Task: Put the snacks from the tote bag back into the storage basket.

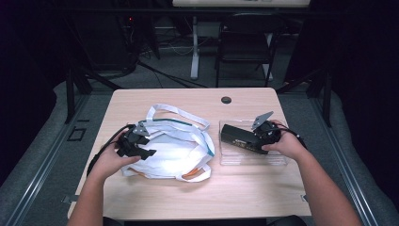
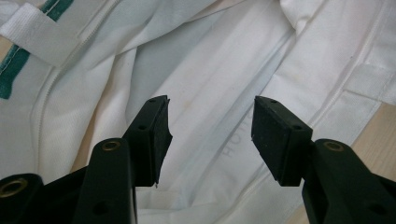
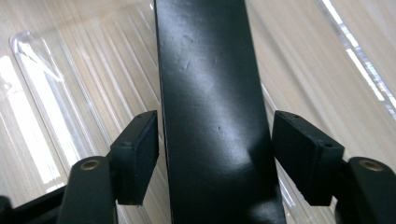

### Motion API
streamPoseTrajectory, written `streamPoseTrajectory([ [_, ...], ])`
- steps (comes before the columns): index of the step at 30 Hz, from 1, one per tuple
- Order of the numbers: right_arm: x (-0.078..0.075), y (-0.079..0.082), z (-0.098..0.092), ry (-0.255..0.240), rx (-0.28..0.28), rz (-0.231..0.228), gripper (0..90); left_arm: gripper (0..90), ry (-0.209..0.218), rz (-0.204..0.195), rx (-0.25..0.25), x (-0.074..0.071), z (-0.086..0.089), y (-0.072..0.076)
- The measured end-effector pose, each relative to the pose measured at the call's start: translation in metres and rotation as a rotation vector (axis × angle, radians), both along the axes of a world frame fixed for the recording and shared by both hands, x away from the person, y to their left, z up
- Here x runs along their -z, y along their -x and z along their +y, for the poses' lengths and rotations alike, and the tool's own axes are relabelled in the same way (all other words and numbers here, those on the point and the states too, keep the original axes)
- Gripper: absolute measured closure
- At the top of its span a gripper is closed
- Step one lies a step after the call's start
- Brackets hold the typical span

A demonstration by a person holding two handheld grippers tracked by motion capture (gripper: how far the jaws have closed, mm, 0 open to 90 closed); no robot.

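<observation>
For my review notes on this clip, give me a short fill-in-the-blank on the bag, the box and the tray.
1. The black box lies in a clear plastic ____.
2. The left gripper hovers, jaws apart, over the ____ fabric bag.
3. The right gripper has the black ____ between its pads.
4. The tray sits on a ____ table.

Missing words: tray; white; box; wooden

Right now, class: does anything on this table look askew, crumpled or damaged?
Yes. The white tote bag lies crumpled at the table's left, its straps sprawled loose. The black box in the clear tray shows scuffs and a shallow dent. Nothing is spilled.
</observation>
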State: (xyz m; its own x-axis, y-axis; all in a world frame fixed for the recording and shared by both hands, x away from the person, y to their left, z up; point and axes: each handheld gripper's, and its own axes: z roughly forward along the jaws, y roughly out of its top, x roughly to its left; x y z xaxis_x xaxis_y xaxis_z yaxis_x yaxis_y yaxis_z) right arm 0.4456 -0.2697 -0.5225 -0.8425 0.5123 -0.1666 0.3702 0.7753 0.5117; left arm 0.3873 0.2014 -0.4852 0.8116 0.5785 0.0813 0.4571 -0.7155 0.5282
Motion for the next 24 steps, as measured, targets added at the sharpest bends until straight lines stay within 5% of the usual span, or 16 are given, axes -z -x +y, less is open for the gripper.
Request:
streamPoseTrajectory([
  [5, -0.007, 0.004, -0.001, -0.053, 0.058, -0.026, 31.7, 45.9, 0.001, 0.0, 0.002, 0.001, -0.001, -0.002],
  [13, -0.016, 0.014, -0.005, -0.061, 0.134, -0.055, 35.0, 45.5, 0.002, -0.002, 0.003, 0.002, -0.001, -0.005],
  [24, -0.028, 0.03, -0.005, -0.128, 0.308, -0.036, 40.6, 45.6, 0.022, 0.0, -0.005, 0.0, 0.003, -0.008],
])
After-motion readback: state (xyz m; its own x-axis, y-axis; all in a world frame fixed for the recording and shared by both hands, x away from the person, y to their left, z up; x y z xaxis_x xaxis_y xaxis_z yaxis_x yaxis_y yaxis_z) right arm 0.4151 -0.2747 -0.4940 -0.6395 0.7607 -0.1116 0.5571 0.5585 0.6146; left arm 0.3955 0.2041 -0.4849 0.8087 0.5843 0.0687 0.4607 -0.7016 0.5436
